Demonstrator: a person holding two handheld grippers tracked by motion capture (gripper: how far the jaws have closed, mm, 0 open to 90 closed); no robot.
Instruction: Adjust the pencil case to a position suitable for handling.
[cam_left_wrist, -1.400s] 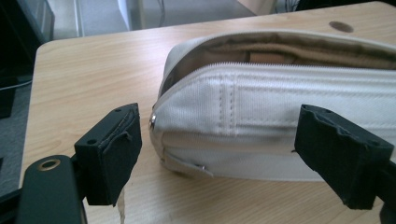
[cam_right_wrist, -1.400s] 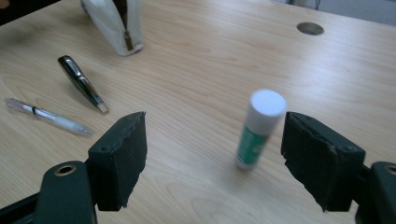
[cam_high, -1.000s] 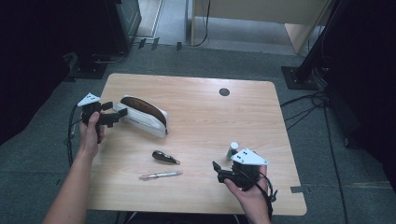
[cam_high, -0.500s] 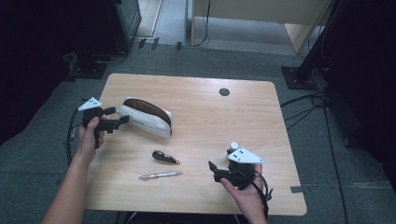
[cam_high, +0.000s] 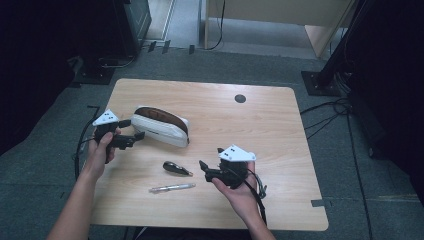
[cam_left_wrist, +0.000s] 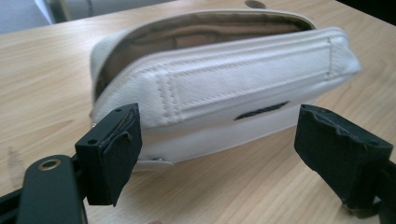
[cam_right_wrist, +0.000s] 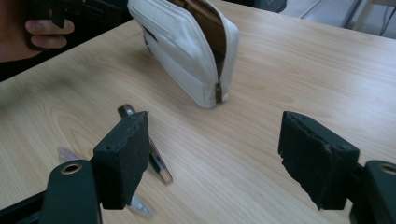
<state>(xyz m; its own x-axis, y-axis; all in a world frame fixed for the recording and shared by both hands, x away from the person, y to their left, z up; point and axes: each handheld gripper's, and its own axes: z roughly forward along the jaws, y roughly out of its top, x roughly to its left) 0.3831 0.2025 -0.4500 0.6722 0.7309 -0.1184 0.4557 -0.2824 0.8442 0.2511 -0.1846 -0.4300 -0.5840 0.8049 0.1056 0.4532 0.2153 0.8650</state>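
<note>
A white zip pouch (cam_high: 161, 127) lies on the wooden table (cam_high: 280, 130) at the left, its zipper open and its brown lining showing. My left gripper (cam_high: 132, 129) stands open at the pouch's left end; in the left gripper view the pouch (cam_left_wrist: 224, 77) lies just beyond the open gripper (cam_left_wrist: 219, 140), untouched. My right gripper (cam_high: 210, 158) is open near the front middle, empty. A small black object (cam_high: 177, 169) and a clear pen (cam_high: 171, 188) lie to its left. In the right gripper view the black object (cam_right_wrist: 158, 161) sits partly behind the left pad (cam_right_wrist: 122, 156).
A round dark cable hole (cam_high: 240, 98) sits at the table's back right. Dark equipment and cables stand on the grey floor around the table. The person's other hand (cam_right_wrist: 42, 28) is in the right gripper view's top left corner.
My right gripper has moved left, toward the black object and pen. My left gripper has shifted slightly nearer the pouch's left end. The pouch, pen and black object have stayed put.
</note>
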